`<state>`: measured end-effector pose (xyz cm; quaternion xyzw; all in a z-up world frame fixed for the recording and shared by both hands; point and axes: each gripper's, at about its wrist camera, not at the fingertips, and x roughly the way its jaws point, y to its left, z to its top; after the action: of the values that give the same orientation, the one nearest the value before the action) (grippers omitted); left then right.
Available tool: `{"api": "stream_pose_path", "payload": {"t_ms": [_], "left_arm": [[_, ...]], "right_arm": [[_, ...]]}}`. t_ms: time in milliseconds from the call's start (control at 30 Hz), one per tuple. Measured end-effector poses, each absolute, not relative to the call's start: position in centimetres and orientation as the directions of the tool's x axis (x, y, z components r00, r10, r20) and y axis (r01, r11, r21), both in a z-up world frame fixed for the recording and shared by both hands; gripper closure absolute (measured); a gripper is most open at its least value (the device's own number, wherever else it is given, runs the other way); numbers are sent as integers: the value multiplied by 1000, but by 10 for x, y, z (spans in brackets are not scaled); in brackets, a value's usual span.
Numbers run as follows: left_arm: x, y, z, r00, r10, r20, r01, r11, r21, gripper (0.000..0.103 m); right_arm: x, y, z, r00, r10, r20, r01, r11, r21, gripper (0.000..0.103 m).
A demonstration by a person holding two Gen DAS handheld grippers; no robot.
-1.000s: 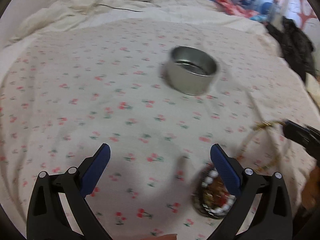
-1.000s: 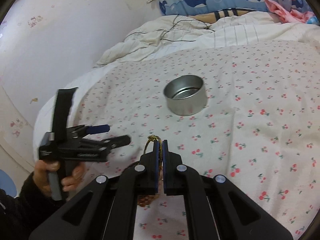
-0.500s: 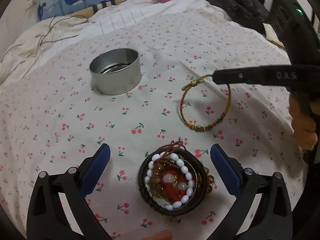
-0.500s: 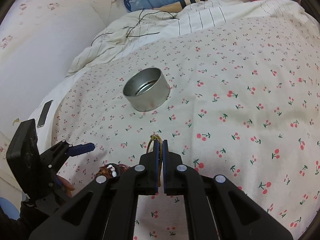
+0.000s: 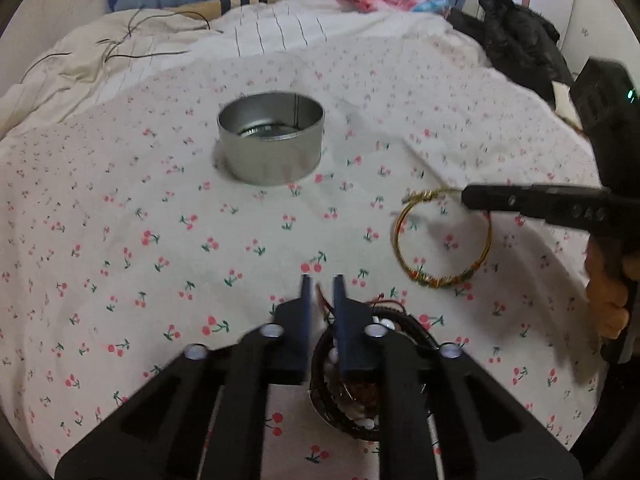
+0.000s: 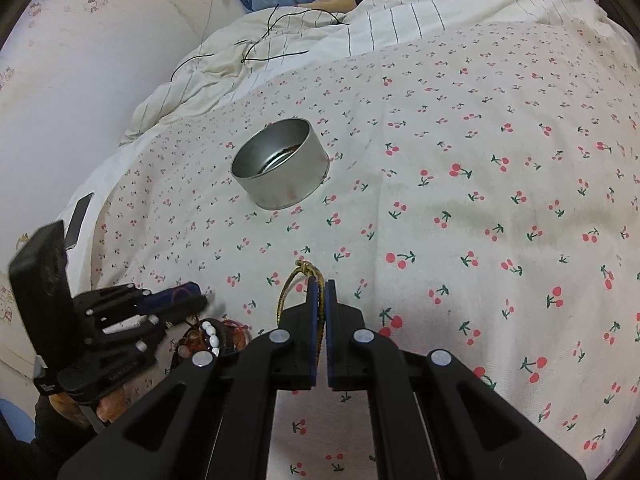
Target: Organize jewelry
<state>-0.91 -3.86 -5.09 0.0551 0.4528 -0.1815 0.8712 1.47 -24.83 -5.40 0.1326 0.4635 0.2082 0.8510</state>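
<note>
A round silver tin [image 5: 272,140] [image 6: 280,164] stands open on the cherry-print sheet. My left gripper [image 5: 322,282] [image 6: 196,300] hangs over a pile of bead and cord bracelets [image 5: 360,380] [image 6: 212,336]. Its jaws are closing, and a red cord [image 5: 320,294] from the pile runs between the pads. My right gripper [image 6: 320,292] [image 5: 468,198] is shut on a thin gold bracelet [image 6: 288,288] [image 5: 440,240]. The bracelet hangs from the pads just above the sheet, to the right of the pile. The tin lies farther back than both grippers.
A phone [image 6: 80,216] lies at the bed's left edge. A rumpled striped duvet with a black cable [image 5: 160,40] lies behind the tin, and dark clothing [image 5: 520,48] sits at the back right. A person's hand [image 5: 608,292] holds the right gripper's handle.
My left jaws went from wide open to nearly together over the bracelet pile, with a red cord between them. The right gripper sank slightly, still holding the gold bracelet.
</note>
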Motion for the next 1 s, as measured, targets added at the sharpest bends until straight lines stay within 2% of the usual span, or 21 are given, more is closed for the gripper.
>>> {"api": "stream_pose_path", "payload": {"t_ms": [33,233,333,433,633,1000], "left_arm": [[-9,-36,-49,527,-273,-805,361,929,-80,101],[-7,-23,-37,495,-427,-757,388,888,-248,102],[-9,-22,-31,495,-474,-728,400,868,-293,102],[-10,-14,-21,486,-557,-673,420,824,-379,102],[-20,-4,7,470,-726,-502,502,687,-525,102],[-3,-2,13,480,-735,-479,469,677,-568,102]], "right_arm": [[15,-248,-54,483,477,-734,-231,878,418,99],[15,-248,-55,482,477,-736,-231,879,418,99],[15,-248,-54,481,476,-736,-232,879,416,99],[15,-247,-55,479,472,-740,-231,881,412,99],[16,-245,-57,471,464,-750,-230,886,403,99],[20,-250,-63,469,456,-757,-204,889,410,99]]}}
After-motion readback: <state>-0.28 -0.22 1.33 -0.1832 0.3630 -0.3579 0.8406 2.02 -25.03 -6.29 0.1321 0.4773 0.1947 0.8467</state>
